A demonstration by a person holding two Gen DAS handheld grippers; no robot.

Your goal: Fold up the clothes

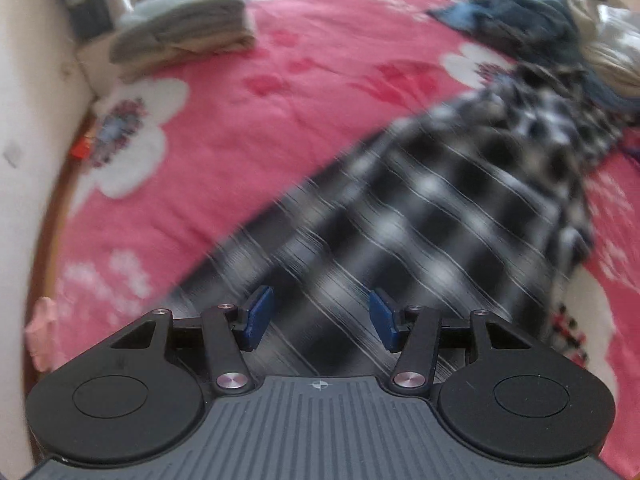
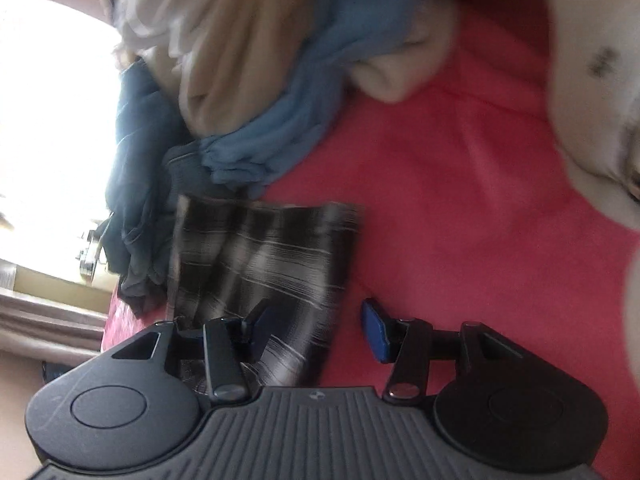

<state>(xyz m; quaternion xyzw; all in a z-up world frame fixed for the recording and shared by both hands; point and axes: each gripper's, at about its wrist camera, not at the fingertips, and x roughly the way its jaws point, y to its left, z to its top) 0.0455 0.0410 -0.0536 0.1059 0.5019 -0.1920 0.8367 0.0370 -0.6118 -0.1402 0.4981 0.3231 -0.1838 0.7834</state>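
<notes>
Now both tongs hover open over the checked shirt [image 1: 440,208].
Left gripper [image 1: 320,316] and right gripper [image 2: 316,330] grip nothing; a hasty pinch could bunch the cloth.

Black grippers [image 1: 320,316], blue pads [image 2: 374,330], silver screws.

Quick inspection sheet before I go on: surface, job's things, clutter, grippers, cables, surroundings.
Surface: pink floral bedspread.
Job's things: plaid shirt spread out, blurred; folded grey stack at the far left; unfolded pile of clothes.
Clutter: small pink item at the bed edge.
Grippers: left gripper open above the shirt; right gripper open, shirt edge between the jaws, not pinched.
Cables: nothing seen.
Surroundings: wall, bright window.
</notes>
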